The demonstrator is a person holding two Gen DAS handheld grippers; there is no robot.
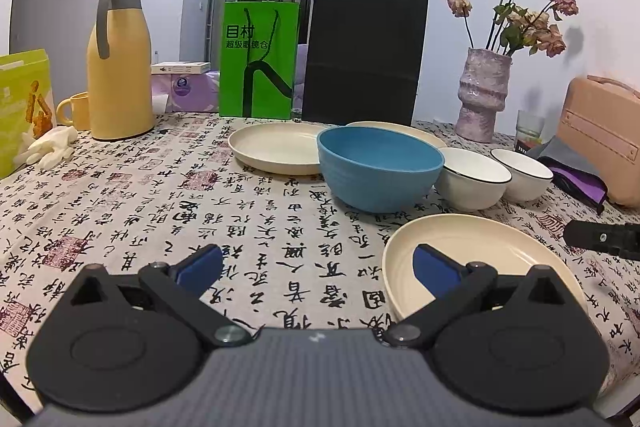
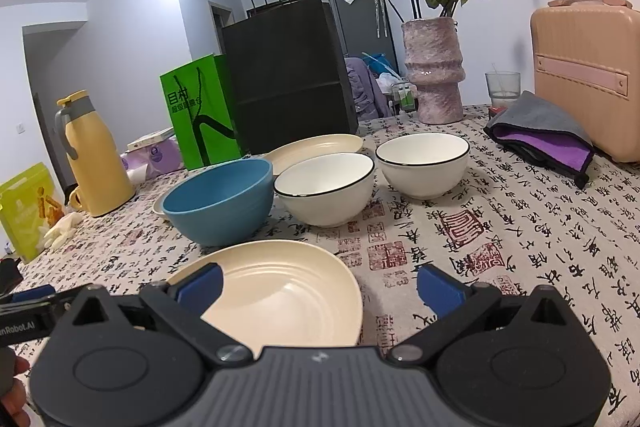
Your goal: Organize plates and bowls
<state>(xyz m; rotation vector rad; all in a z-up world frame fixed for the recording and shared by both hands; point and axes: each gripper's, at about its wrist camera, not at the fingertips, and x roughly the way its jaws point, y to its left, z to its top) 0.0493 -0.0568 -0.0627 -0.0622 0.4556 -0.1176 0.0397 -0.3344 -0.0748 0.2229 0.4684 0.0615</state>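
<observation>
Both tongs spread wide, holding nothing. Left tongs [image 1: 318,273] hover low over bare patterned cloth of the worktop [image 1: 160,211]; right tongs [image 2: 318,287] hover at the near edge of the near cream plate [image 2: 280,295].

Key relation: in the right wrist view the plate lies dead ahead, its near rim reaching between the fingers, the left pad just over the rim. In the left wrist view the same plate [image 1: 472,259] sits off to the right, behind the right finger only. Judgement: right tongs are nearer and better lined up. Plate is round, so no long axis; the rim is the only grip.

Outward: blue bowl [image 2: 218,201] just behind the plate. To its right, two white black-rimmed bowls, near one [image 2: 326,189] and far one [image 2: 422,165], close together. Two more cream plates at the back [image 1: 276,147], [image 1: 396,131], the second partly hidden by the blue bowl.

Nothing stacked yet. Likely next: pinch the near plate's rim and carry it to the back plates. Risk: a shallow rim may slip.
</observation>
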